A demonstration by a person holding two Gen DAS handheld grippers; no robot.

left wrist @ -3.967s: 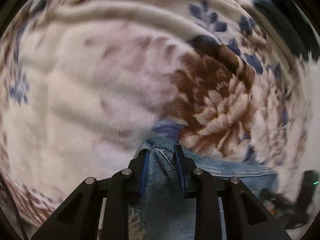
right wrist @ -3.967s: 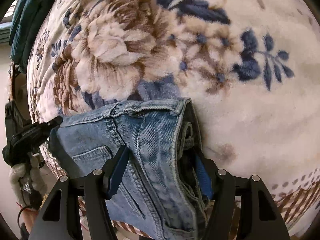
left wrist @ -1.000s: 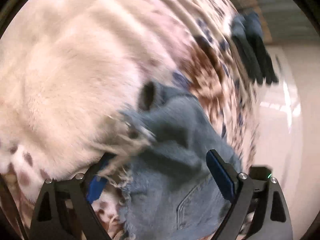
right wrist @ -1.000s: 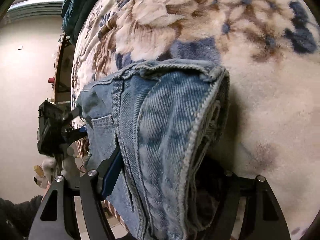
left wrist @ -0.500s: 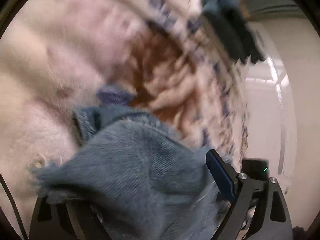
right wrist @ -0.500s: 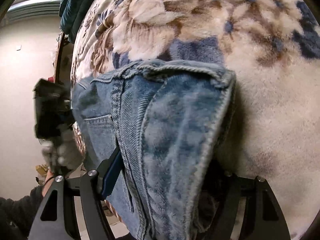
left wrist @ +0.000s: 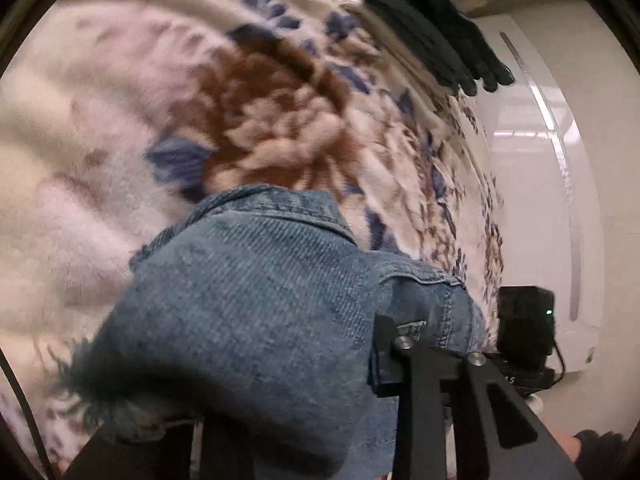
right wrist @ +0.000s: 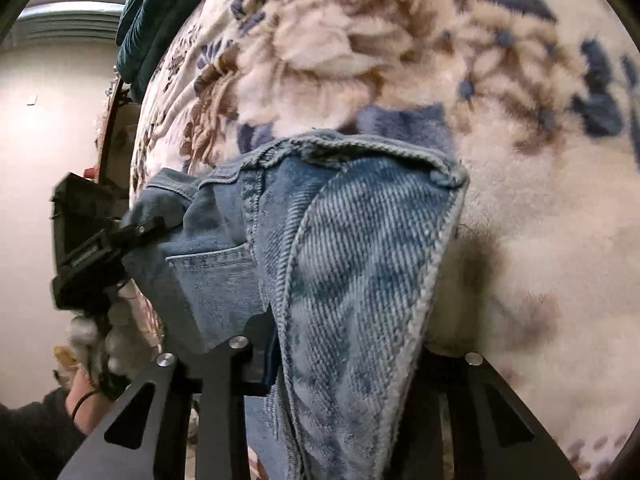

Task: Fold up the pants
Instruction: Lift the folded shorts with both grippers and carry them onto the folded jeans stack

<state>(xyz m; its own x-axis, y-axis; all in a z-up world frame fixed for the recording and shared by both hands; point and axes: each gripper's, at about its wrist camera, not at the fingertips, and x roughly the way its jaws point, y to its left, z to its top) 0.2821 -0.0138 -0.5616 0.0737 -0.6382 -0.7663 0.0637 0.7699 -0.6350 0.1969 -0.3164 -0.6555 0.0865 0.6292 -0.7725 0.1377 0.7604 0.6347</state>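
The blue denim pants (left wrist: pixel 256 304) lie bunched and folded on a fluffy floral blanket (left wrist: pixel 100 128). In the left wrist view the denim fills the space between my left gripper's (left wrist: pixel 288 376) fingers; the frayed hem hangs at the lower left, and the left finger is hidden under cloth. In the right wrist view the pants (right wrist: pixel 352 264) with their waistband and back pocket pass between my right gripper's (right wrist: pixel 352 352) fingers, whose jaws stand wide apart around the thick fold. The left gripper's body (right wrist: pixel 88 236) shows at the pants' left end.
A dark teal cloth pile (left wrist: pixel 432 32) sits on the blanket's far edge, also in the right wrist view (right wrist: pixel 148 12). Beyond the blanket's edge are a white wall (left wrist: pixel 560 160) and floor. The right gripper's camera body (left wrist: pixel 524 320) shows at the right.
The left gripper has pushed forward over the denim, which now covers its left finger; its jaws look narrower than a second ago. The right gripper and its fold have stayed nearly still.
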